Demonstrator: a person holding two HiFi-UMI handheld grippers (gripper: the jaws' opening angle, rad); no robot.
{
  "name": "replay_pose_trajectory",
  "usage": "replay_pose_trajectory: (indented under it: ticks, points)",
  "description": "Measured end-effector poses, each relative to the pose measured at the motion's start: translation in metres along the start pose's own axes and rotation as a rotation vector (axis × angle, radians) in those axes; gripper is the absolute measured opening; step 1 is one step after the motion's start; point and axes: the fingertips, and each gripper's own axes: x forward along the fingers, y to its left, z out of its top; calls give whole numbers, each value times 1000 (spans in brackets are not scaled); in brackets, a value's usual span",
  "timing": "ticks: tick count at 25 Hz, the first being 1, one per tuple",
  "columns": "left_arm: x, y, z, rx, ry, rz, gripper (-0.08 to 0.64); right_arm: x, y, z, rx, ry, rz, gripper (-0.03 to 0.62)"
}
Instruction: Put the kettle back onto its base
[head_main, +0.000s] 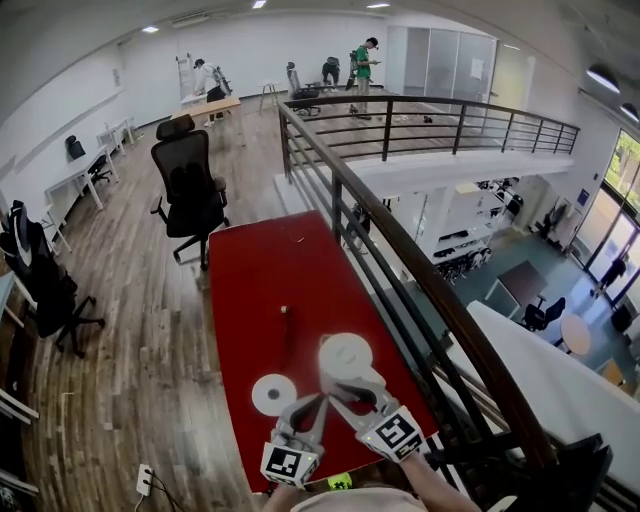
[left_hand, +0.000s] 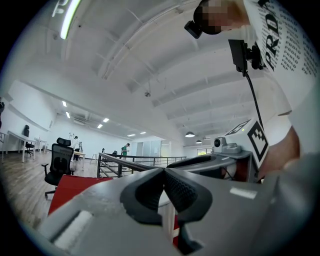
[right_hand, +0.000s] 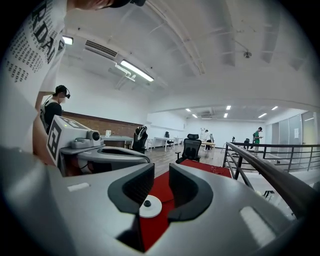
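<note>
In the head view the white kettle (head_main: 345, 355) stands upright on the red table (head_main: 270, 270). It is just right of, and a little beyond, its round white base (head_main: 272, 393), which carries nothing. My two grippers sit close together at the table's near edge, behind the kettle. The left gripper (head_main: 314, 405) (left_hand: 164, 172) is shut, pads together with nothing between them. A strip of white shows just past them in its view. The right gripper (head_main: 340, 385) (right_hand: 161, 170) is open and empty. The base (right_hand: 150, 207) appears low in the gap between its jaws.
A dark metal railing (head_main: 400, 280) runs along the table's right edge, with a drop to the lower floor beyond. A small white object (head_main: 285, 311) lies mid-table. A black office chair (head_main: 190, 185) stands past the far end. A power strip (head_main: 143, 480) lies on the wooden floor at the left.
</note>
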Motion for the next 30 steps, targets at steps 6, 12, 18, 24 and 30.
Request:
replay_pose_trajectory:
  ticks: [6,12,18,24,30]
  points:
    - [25,-4,-11,-9,-8,-34,40,-11,-28,-22,6,51,-80,134]
    - [47,-17,-31,27,40,-70,93,-30,-50,-50,6,124,-137,186]
    - [53,-30,-64,14,89,-81,141,-42,-59,-91,13,198,-183,209]
    - [55,-46,-78,14,123,-108,141,-52,-70,-119,48,259,-219,211]
    - [55,-62,-96,-6,162,-154,124,-48,-75,-137,72,283,-220,211]
